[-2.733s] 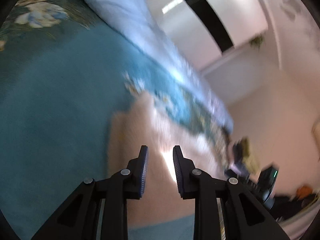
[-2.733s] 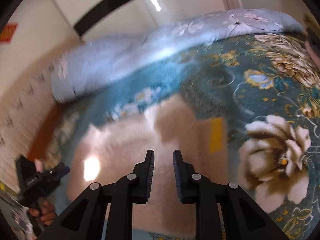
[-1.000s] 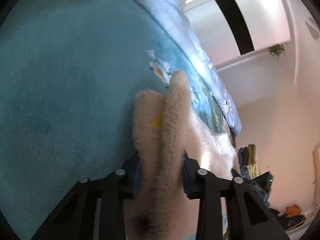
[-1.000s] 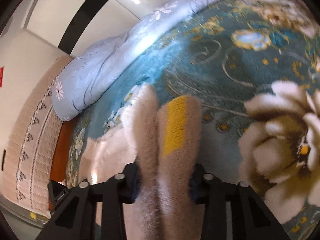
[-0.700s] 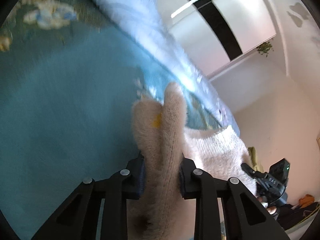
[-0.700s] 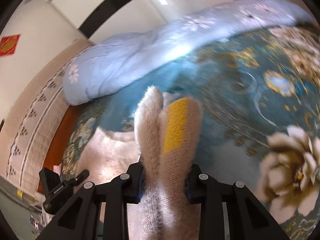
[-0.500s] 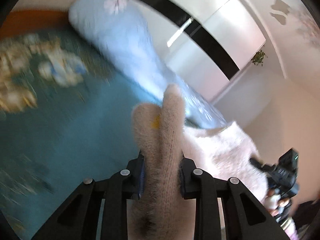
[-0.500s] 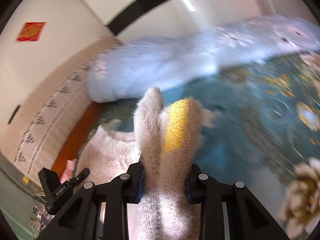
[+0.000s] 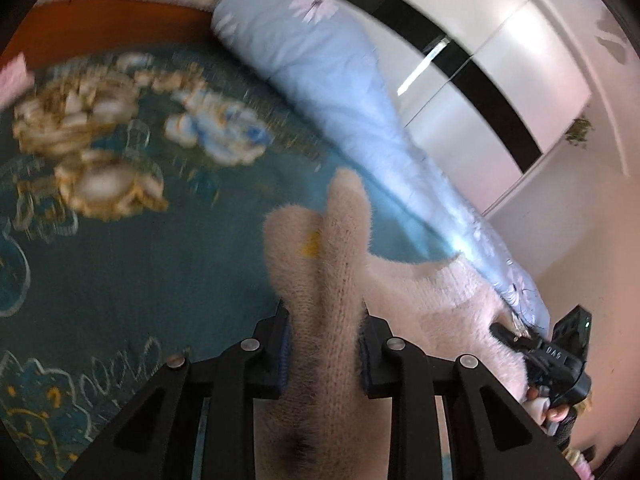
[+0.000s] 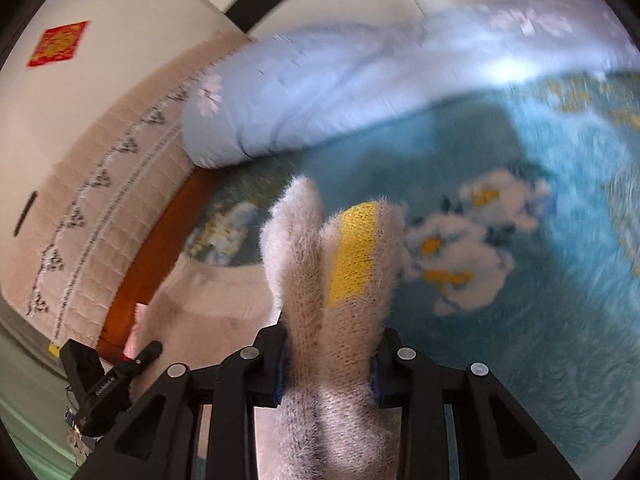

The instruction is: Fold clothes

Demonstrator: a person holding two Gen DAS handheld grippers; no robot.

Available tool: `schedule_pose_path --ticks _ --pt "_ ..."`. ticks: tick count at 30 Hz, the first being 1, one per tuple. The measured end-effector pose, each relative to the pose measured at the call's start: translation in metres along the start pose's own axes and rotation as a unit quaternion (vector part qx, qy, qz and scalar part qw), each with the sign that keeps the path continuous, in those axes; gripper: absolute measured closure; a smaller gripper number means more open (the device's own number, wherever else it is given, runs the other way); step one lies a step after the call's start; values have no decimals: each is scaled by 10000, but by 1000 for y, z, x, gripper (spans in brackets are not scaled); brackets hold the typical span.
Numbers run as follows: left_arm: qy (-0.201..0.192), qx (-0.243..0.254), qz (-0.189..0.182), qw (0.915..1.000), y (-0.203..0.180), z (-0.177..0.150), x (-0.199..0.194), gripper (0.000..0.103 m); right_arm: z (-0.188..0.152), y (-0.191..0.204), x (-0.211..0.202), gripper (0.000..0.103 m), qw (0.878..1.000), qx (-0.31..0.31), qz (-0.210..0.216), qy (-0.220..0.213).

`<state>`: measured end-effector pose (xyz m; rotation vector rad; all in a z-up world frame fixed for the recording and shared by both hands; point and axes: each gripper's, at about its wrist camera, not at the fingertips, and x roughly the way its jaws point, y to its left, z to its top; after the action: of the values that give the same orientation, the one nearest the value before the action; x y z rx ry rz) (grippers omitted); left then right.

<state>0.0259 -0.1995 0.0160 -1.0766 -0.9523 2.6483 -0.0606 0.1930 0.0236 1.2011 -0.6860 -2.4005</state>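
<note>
Now, left gripper: the black left gripper has its two jaws squeezed onto a thick bunch of the fluffy pale pink knitted sweater, with only the bunched wool between them.
Right gripper: the black right gripper is also clamped on a bunch of the same fluffy sweater, and its jaws press the wool from both sides.
Sweater: it is held up above the bed, and it stretches from one gripper across to the other.
Sweater top: two soft humps of wool stick up past each pair of jaws.
Yellow patch: a bright yellow knitted patch sits on the right hump in the right wrist view, and only a small bit of yellow shows in the left wrist view.
Bed cover: a teal blanket with big white and gold flowers lies flat under the sweater.
Quilt: a rolled pale blue quilt with small flowers lies along the far side of the bed.
Headboard: a beige padded headboard stands beside the end of the quilt.
Wall: a red square paper is stuck on the white wall.
Blur: the flowers on the blanket look smeared.
</note>
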Motion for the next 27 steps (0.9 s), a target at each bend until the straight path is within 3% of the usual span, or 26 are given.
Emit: schedule_pose_path --ticks 5,11,17,22,27 --pt "313 -613 -123 9976 26 -3 10 75 -7 -25 13 71 9993 333 12 194" --pt "533 -1238 -351 9903 48 -7 15 73 -3 -28 17 69 9983 459 99 353" --pt "532 -1260 -189 9904 44 -7 9 67 -2 -34 9 63 9962 729 145 447" --pt "158 -1005 186 9946 36 -2 -8 64 -1 -39 -2 59 9953 864 88 428" --pt "-112 -895 556 9944 33 0 -27 64 10 -43 -36 58 9944 883 -576 -31"
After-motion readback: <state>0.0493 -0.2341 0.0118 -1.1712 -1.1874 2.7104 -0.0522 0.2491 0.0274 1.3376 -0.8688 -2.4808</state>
